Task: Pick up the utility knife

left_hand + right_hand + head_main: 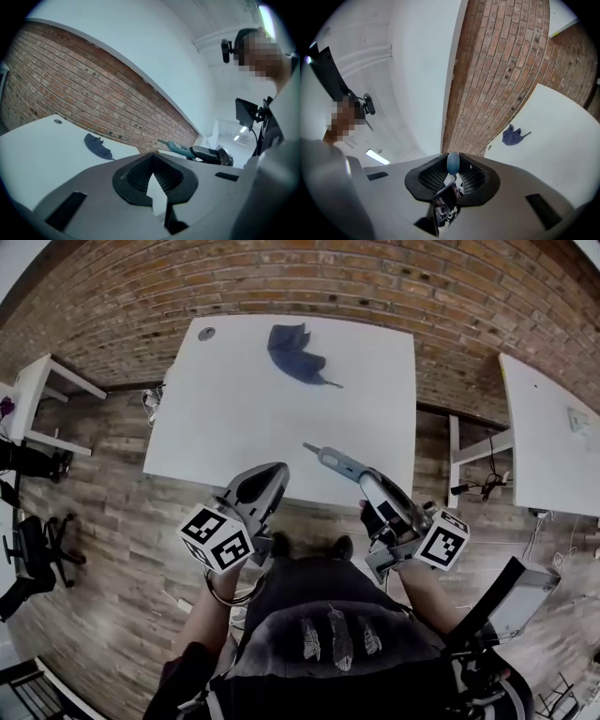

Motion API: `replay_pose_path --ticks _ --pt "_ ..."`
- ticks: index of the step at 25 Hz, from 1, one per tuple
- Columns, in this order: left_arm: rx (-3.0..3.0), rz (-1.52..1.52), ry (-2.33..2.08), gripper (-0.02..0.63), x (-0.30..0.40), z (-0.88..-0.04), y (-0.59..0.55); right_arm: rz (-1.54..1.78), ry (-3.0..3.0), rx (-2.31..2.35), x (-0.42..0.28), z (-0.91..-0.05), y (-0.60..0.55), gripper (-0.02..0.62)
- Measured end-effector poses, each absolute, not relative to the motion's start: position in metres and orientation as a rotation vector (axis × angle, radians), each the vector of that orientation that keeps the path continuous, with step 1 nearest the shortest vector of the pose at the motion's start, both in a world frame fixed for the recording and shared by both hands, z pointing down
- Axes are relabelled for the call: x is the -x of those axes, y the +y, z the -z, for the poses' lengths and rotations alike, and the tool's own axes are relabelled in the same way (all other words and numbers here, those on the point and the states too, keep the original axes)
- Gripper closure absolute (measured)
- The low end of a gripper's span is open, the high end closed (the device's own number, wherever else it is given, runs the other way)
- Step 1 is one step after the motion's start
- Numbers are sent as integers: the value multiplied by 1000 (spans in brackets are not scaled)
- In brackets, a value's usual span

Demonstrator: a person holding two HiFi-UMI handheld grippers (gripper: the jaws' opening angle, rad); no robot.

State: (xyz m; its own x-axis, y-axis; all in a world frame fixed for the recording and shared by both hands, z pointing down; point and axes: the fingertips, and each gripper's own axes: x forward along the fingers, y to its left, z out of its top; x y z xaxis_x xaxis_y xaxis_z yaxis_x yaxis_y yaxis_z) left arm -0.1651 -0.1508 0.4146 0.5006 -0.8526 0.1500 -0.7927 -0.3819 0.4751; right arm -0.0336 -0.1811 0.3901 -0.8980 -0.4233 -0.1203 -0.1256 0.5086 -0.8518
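R hand-held gripper (373, 491) clamps utility knife (339, 461) lengthwise, tip fwd; L hand-held gripper (270, 474) shut.

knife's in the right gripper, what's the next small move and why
Probably raise the knife a little further above the table, with the right gripper shut on it. The right gripper view shows the handle clamped between the jaws, and the head view shows the tip reaching out over the table's near edge. The left gripper is shut and empty, so no regrasp seems needed.
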Motion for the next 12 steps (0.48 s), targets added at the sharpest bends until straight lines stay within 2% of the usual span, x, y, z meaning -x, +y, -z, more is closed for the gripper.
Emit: replay_pose_path --ticks 7,12 --pt "-2285 240 -1313 614 224 -412 -136 1263 2569 510 102 -384 -172 531" --pt "-2304 289 -1264 614 255 -409 -130 929 2806 600 143 -370 -161 531"
